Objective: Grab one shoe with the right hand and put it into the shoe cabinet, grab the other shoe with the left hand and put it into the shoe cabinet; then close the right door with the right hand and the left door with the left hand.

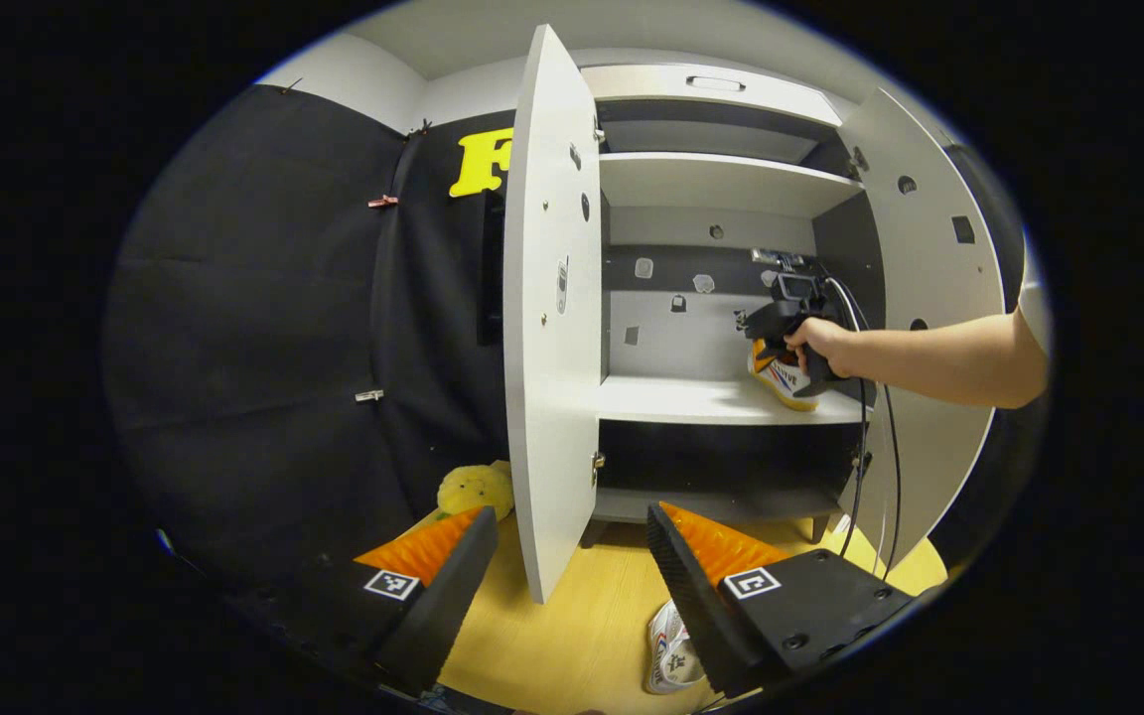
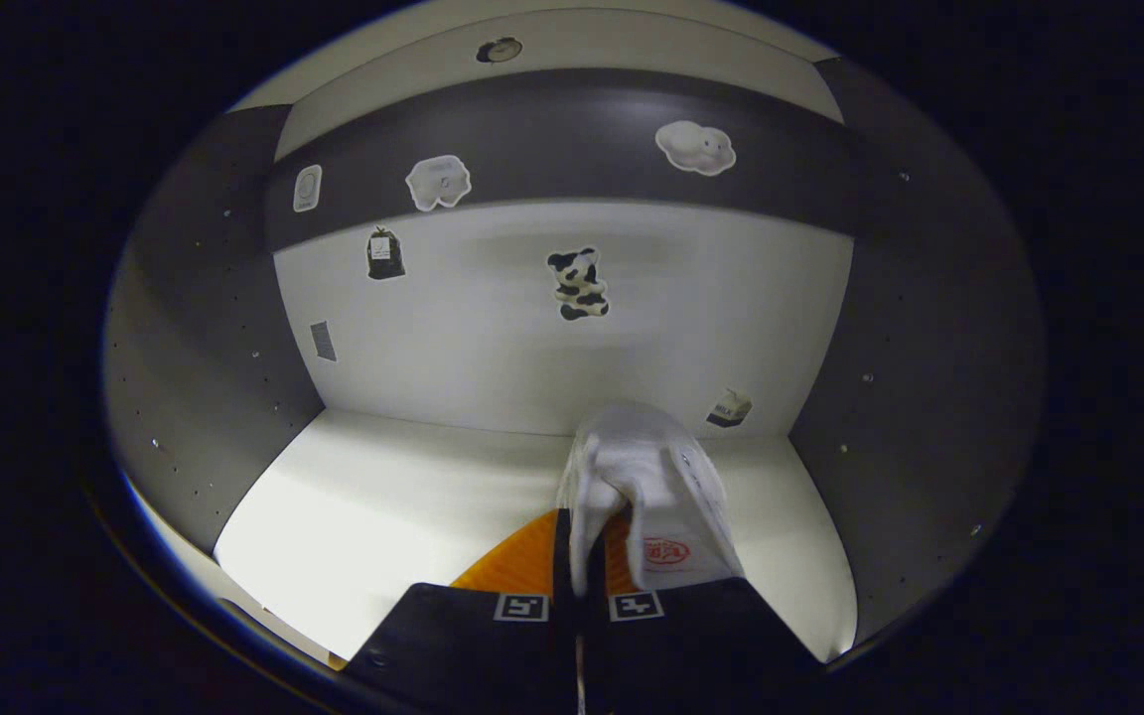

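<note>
A black cloth wall closes off the booth at nine o'clock in the left gripper view, above a pale wood floor (image 1: 572, 636). The shoe cabinet (image 1: 721, 298) stands at twelve o'clock with both doors swung wide: the left door (image 1: 552, 318) edge-on near centre, the right door (image 1: 929, 298) at three o'clock. A yellow plush toy (image 1: 475, 490) sits on the floor beside the left door's foot.

The left gripper (image 1: 572, 556) hovers at six o'clock, fingers spread wide and holding nothing. The second shoe (image 1: 673, 650) lies on the floor just beside its right finger, not yet taken.

On the middle shelf (image 1: 671, 400), toward three o'clock, a hand (image 1: 815, 343) holds the right gripper (image 1: 776, 343) over the first shoe (image 1: 781, 382). In the right gripper view the right gripper (image 2: 580, 556) is pinched tight on the first shoe's (image 2: 651, 477) collar, fingers nearly meeting through the thin fabric, with the shoe deep in the compartment above the shelf (image 2: 403, 497); whether the sole rests on it I cannot tell.

Risks, as I judge them: letting go before the sole lies flat could tip the shoe onto its side or toward the shelf edge, where it would block the right door. The collar may snag on a finger as the gripper backs out and drag the shoe along. The trailing cable (image 1: 865, 467) could catch on the shelf or door.
</note>
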`<act>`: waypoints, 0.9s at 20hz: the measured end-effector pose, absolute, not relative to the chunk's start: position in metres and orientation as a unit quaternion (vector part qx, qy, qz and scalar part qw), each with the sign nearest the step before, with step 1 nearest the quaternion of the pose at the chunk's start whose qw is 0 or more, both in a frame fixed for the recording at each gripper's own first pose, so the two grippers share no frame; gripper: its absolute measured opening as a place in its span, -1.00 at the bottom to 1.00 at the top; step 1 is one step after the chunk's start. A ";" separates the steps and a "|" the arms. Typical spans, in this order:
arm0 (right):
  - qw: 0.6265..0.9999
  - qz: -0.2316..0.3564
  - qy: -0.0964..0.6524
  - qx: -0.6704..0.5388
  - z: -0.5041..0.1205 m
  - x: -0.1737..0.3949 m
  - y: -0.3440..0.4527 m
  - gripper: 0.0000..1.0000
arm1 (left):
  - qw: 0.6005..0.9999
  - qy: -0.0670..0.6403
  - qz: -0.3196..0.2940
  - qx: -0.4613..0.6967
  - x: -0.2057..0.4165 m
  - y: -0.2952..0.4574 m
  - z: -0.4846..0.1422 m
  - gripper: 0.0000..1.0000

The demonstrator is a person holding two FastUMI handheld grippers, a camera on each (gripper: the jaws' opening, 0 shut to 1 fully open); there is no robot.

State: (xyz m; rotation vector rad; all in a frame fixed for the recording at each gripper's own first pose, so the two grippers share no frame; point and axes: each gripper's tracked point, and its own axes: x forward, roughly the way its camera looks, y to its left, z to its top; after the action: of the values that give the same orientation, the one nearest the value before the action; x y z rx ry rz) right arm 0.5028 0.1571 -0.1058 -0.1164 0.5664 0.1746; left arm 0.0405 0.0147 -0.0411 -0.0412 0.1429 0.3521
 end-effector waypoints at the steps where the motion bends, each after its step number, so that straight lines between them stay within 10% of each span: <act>1: 0.953 0.086 0.286 -0.058 -0.110 0.502 0.158 -0.81 | 0.982 0.065 0.176 -0.024 0.041 0.015 -0.037 0.90; 9: 0.955 0.109 0.268 -0.062 -0.091 0.463 0.169 -0.18 | 0.982 0.057 0.178 -0.024 0.025 0.018 -0.035 0.90; 12: 0.963 0.129 0.230 -0.062 -0.066 0.425 0.170 1.00 | 0.982 0.054 0.176 -0.031 0.018 0.020 -0.038 0.90; 18: 0.975 0.152 0.153 -0.054 -0.018 0.338 0.174 0.96 | 0.988 0.050 0.143 -0.037 0.007 0.020 -0.043 0.91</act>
State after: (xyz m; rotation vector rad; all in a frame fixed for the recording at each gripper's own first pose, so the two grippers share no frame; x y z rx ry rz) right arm 0.3383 0.1738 -0.0180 -0.1082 0.3077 0.3067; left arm 0.0070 0.0198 -0.0429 -0.0748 0.1012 0.2877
